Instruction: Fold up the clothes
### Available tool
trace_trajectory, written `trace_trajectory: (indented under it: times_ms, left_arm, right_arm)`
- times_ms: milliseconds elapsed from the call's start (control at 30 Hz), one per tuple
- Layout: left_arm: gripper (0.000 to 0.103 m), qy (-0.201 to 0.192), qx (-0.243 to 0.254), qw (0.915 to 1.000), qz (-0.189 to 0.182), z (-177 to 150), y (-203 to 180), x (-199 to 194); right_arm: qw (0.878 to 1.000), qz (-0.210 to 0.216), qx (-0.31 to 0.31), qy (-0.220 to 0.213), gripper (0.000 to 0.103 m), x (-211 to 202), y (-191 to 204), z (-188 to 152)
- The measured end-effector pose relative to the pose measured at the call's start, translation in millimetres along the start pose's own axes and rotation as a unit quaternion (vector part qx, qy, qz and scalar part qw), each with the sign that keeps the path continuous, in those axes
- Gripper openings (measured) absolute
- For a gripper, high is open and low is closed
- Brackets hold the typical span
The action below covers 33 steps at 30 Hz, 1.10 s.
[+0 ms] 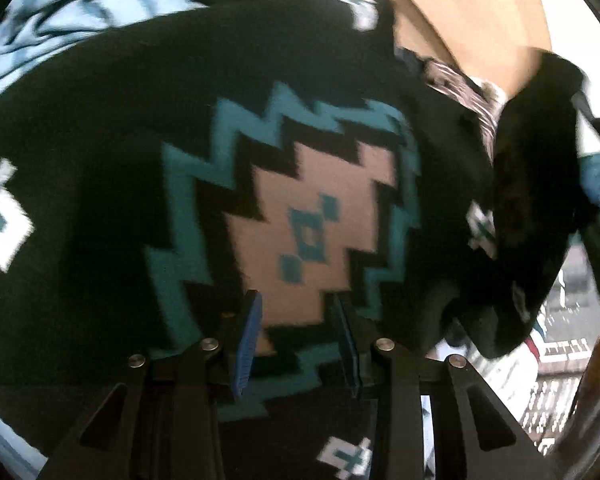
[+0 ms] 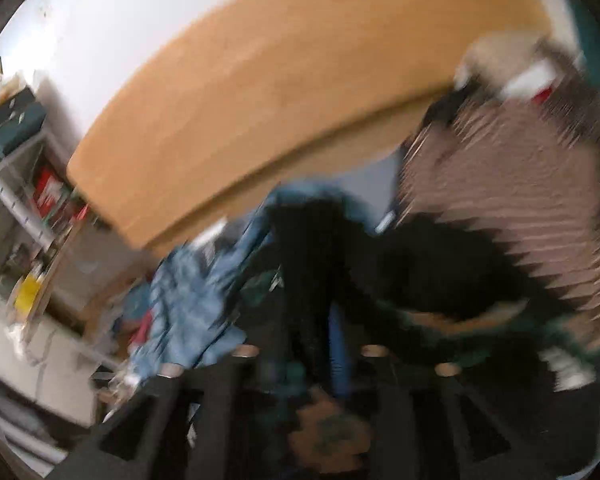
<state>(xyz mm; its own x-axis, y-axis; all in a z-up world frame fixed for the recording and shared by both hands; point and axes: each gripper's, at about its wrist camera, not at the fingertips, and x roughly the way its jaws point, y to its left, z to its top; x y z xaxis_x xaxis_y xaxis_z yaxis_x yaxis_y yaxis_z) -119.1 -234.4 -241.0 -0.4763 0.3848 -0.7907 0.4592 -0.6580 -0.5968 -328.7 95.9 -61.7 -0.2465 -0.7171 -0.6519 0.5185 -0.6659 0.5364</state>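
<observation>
Pale blue patterned bedding (image 1: 72, 4) shows at the top left of the left wrist view, and a light wooden board (image 2: 292, 76) curves across the background in both views, against a white wall. Spread over the bedding lies a black knitted sweater (image 1: 100, 128) with a teal zigzag border around a tan diamond motif and small white crosses near its edges. The left gripper (image 1: 298, 336) hovers just above the tan motif, its blue-padded fingers (image 1: 248, 344) parted with nothing between them. At the right edge of that view a dark fold of the sweater is lifted up. The right wrist view is heavily blurred: the right gripper (image 2: 312, 356) appears to have black fabric between its fingers, though how tightly they are closed I cannot tell. Beside it are a crumpled blue denim garment (image 2: 188, 300) and a brown striped garment (image 2: 512, 184). Cluttered shelves (image 2: 28, 184) stand far left.
</observation>
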Motion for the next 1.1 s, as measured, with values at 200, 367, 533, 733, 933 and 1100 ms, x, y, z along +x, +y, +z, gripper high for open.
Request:
trace_trajectory:
  times_ms: [200, 367, 533, 733, 933, 1100]
  left_arm:
    - [0.037, 0.002, -0.012, 0.9999, 0.01, 11.8, 8.7, 0.2]
    - [0.076, 0.045, -0.015, 0.9985, -0.027, 24.4, -19.8, 29.0]
    - [0.076, 0.094, -0.038, 0.9919, -0.077, 23.2, -55.7, 86.6]
    - [0.055, 0.045, -0.06, 0.9958, -0.052, 29.2, -68.7, 104.5]
    - [0.012, 0.009, 0.02, 0.9996, -0.019, 43.5, -96.3, 100.6]
    - [0.012, -0.033, 0.104, 0.994, 0.006, 40.3, -148.3, 98.8]
  right_arm:
    - [0.997, 0.045, 0.049, 0.047, 0.068, -27.1, -31.8, -55.9]
    - [0.986, -0.063, 0.148, -0.055, 0.081, -117.7, -119.9, -60.0]
    - [0.954, -0.12, 0.265, -0.078, 0.084, -146.5, -215.7, -67.0]
    - [0.949, -0.039, 0.308, -0.052, 0.074, -105.4, -261.2, -71.4]
    - [0.977, -0.118, 0.174, -0.036, 0.016, -108.6, -230.1, -34.0]
    - [0.96, -0.279, 0.023, -0.012, 0.015, -103.5, -208.5, -4.2]
